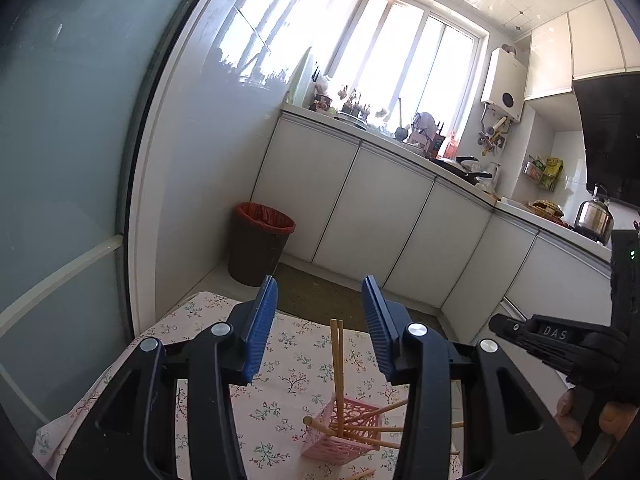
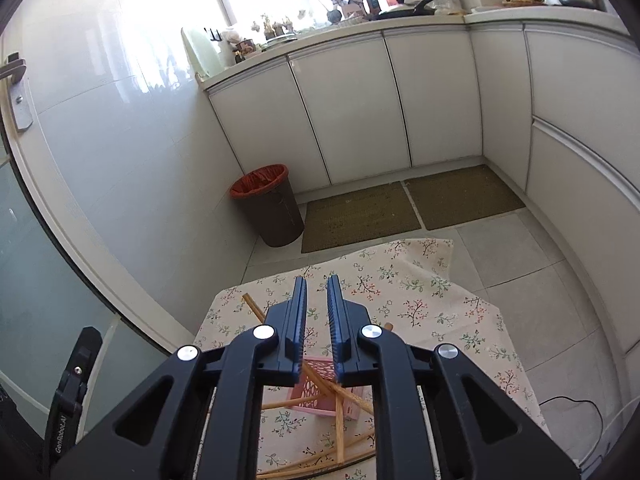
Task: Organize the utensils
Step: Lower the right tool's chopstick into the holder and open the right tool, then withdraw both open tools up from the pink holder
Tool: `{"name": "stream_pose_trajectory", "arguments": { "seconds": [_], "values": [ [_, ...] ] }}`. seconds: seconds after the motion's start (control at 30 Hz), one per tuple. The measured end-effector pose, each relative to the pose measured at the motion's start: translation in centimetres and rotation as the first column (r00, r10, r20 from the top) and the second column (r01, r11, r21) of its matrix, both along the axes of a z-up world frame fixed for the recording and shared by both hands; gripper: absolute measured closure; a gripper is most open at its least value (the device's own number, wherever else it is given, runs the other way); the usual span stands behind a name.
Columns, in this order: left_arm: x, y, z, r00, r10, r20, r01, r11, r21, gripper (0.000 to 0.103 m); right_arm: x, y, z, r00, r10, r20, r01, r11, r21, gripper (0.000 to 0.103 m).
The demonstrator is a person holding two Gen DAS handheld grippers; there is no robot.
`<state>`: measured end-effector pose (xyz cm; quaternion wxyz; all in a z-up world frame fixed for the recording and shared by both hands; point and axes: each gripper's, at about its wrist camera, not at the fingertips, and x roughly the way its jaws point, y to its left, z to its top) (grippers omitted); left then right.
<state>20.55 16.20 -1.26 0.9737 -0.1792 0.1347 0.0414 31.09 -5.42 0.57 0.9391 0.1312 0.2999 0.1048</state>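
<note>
Floral cloth (image 2: 420, 296) covers the table; brown bin (image 2: 272, 208) beside cabinets (image 2: 352, 104).

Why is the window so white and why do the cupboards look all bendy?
Left wrist view: sunlight pours through the window and washes it out to white, with glare on the shiny wall. Right wrist view: the same glare whitens the top left, and the fisheye lens curves the straight cupboards toward the edges. Both views stay sharp on the pink basket and chopsticks.
</note>
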Motion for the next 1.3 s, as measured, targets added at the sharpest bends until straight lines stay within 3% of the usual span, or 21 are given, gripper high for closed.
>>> {"name": "stream_pose_trajectory", "arguments": {
  "seconds": [0.07,0.13,0.2,0.33,0.43,0.73,1.07,1.3],
  "values": [
    [-0.3,-0.6,0.4,1.0,-0.009,-0.024,0.009,1.0,0.02,0.058,-1.8,-0.2,0.9,0.999,-0.022,0.035,0.023,0.999,-0.046,0.09],
    [-0.6,-1.5,0.9,0.999,-0.022,-0.049,0.024,0.999,0.043,0.055,-3.6,-0.5,1.5,0.997,-0.045,0.067,0.05,0.996,-0.079,0.08],
    [-1.1,-2.4,1.3,0.997,-0.032,-0.068,0.036,0.997,0.062,0.047,-5.4,-1.1,1.7,0.993,-0.072,0.094,0.082,0.991,-0.105,0.064],
    [-2.1,-4.3,2.1,0.993,-0.044,-0.105,0.057,0.991,0.121,0.045,-8.1,-2.1,1.5,0.99,-0.105,0.093,0.117,0.984,-0.135,0.061],
    [-3.6,-5.2,2.5,0.994,-0.033,-0.101,0.049,0.987,0.153,0.036,-9.9,-3.0,1.1,0.987,-0.135,0.086,0.146,0.979,-0.14,0.052],
    [-6.9,-6.6,0.9,0.987,-0.05,-0.155,0.077,0.982,0.173,0.027,-13.8,-4.6,-0.9,0.977,-0.207,0.052,0.213,0.959,-0.186,0.035],
    [-9.1,-7.9,-0.4,0.976,-0.053,-0.212,0.101,0.97,0.222,0.012,-17.1,-6.4,-3.8,0.963,-0.269,-0.002,0.266,0.952,-0.153,0.009],
    [-9.5,-8.7,-1.4,0.964,-0.051,-0.259,0.122,0.957,0.264,0.008,-18.7,-6.9,-6.3,0.964,-0.257,-0.068,0.244,0.957,-0.158,0.007]
  ]
}}
